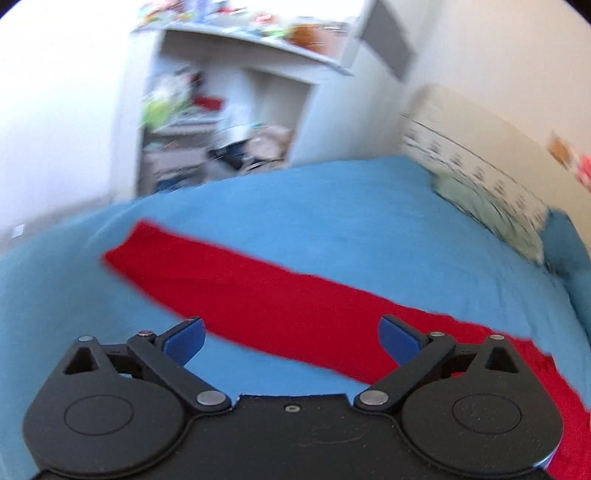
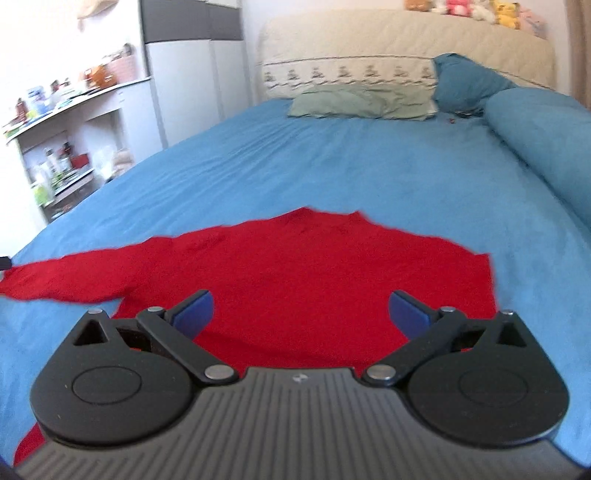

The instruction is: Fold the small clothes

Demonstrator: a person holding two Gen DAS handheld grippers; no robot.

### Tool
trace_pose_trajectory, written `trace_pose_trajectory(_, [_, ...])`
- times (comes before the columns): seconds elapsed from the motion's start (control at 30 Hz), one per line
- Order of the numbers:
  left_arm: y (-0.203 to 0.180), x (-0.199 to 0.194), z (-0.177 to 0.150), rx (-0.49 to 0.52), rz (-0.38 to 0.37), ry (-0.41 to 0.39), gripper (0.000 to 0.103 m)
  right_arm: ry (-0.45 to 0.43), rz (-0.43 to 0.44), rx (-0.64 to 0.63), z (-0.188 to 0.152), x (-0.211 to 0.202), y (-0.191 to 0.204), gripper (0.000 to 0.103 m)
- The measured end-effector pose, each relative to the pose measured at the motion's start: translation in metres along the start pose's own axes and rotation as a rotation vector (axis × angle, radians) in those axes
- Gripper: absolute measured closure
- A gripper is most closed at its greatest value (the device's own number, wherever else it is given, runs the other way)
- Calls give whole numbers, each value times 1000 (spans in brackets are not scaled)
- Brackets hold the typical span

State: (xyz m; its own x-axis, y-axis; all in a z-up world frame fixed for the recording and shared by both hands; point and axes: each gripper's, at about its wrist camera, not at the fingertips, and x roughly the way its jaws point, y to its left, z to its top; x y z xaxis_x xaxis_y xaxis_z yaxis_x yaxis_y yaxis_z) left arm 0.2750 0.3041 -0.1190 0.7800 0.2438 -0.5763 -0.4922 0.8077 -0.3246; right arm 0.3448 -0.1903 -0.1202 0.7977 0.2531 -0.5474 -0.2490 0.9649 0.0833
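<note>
Left tongs (image 1: 291, 341) gape empty above the outstretched sleeve (image 1: 236, 280); right tongs (image 2: 301, 314) gape empty over the red sweater (image 2: 295, 269), spread flat near the bed's (image 2: 332, 166) foot edge. Folding seems unstarted; next likely calls for pinching that sleeve's cuff and carrying it across the body.

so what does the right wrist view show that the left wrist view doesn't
Only the right wrist view shows the red sweater's collar, its body, the folded-in right side, the row of plush toys on the headboard and the rolled blue blanket. Only the left wrist view shows the outstretched red sleeve close up, heavily blurred. Both show the red knit sweater lying flat on the blue bedsheet, the white shelf unit, the green pillow, and open jaws on the left gripper and right gripper, holding nothing.
</note>
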Motion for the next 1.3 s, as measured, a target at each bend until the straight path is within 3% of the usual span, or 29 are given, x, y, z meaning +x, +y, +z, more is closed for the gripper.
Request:
trace_pose_trajectory(0.07, [26, 6, -1, -66, 33, 0, 9, 17, 11, -7, -8, 1, 11, 0])
trace_pose_trajectory(0.23, [73, 36, 5, -194, 54, 31, 43, 50, 2, -26, -16, 14, 28, 0])
trace_pose_trajectory(0.4, [80, 60, 18, -167, 79, 6, 59, 89, -19, -40, -24, 28, 33, 0])
trace_pose_trajectory(0.47, [81, 68, 21, -152, 117, -1, 75, 91, -27, -39, -27, 30, 33, 0])
trace_pose_trajectory(0.5, [80, 70, 21, -149, 135, -4, 88, 92, -30, -36, -27, 31, 32, 0])
trace_pose_trajectory(0.53, [82, 73, 21, -152, 140, -4, 93, 93, -30, -31, -28, 32, 30, 0])
trace_pose_trajectory(0.73, [70, 72, 23, -95, 166, -28, 98, 96, -43, -18, -33, 36, 18, 0])
trace_pose_trajectory(0.83, [56, 62, 30, -90, 126, -72, 98, 82, -49, -3, -34, 34, 10, 0])
trace_pose_trajectory(0.93, [15, 47, 43, -9, 57, -129, 98, 61, -58, 12, -31, 28, -2, 0])
trace_pose_trajectory(1.07, [-83, 35, 47, 200, -114, -133, 98, 80, -125, 0, -27, 24, -18, 0])
trace_pose_trajectory(1.17, [-168, 24, 30, 345, -264, -139, 98, 57, -138, 15, -25, 16, -37, 0])
trace_pose_trajectory(1.3, [-276, 15, -19, 475, -459, -90, 98, 26, -164, 63, -25, 0, -71, 0])
